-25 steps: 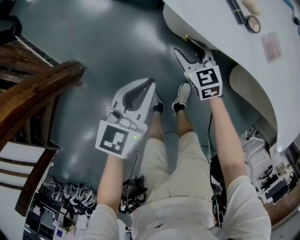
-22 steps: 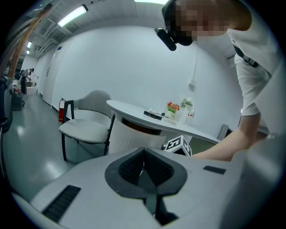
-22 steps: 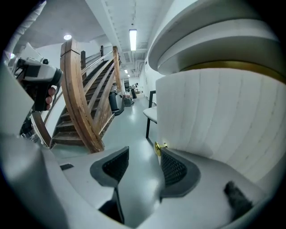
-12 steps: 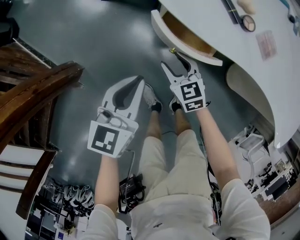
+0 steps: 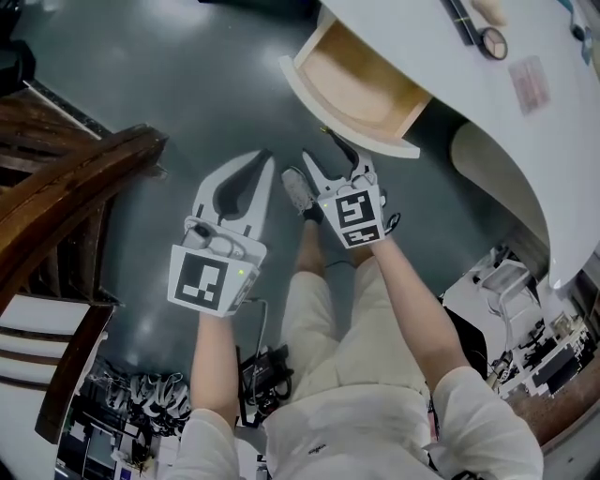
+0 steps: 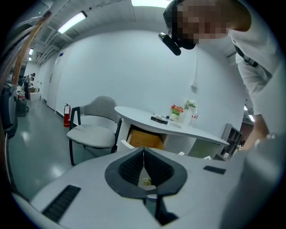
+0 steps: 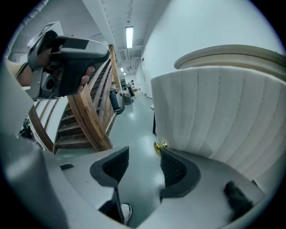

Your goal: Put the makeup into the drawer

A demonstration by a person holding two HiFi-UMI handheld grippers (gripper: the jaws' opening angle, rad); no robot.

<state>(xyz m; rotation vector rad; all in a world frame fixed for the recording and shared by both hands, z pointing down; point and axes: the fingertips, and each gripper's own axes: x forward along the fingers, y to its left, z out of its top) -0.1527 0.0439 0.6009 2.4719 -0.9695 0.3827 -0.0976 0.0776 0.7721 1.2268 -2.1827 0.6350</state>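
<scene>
Head view, drawer (image 5: 323,117): it stands pulled out from under the white desk (image 5: 441,89), with a bare inside.
Makeup: a round compact (image 5: 494,42) and a dark stick (image 5: 464,19) lie on the desk top, beyond the drawer and to its right. The stick seems to lie more along the drawer front than across it.
Right gripper (image 5: 330,159): jaws apart, gripping nothing. The drawer's brass knob (image 7: 159,146) is just at one tip.
Left gripper (image 5: 262,161): jaws closed together, empty, left of the drawer front.
Nearer hand: the right one, I think. It must rise over the drawer.
</scene>
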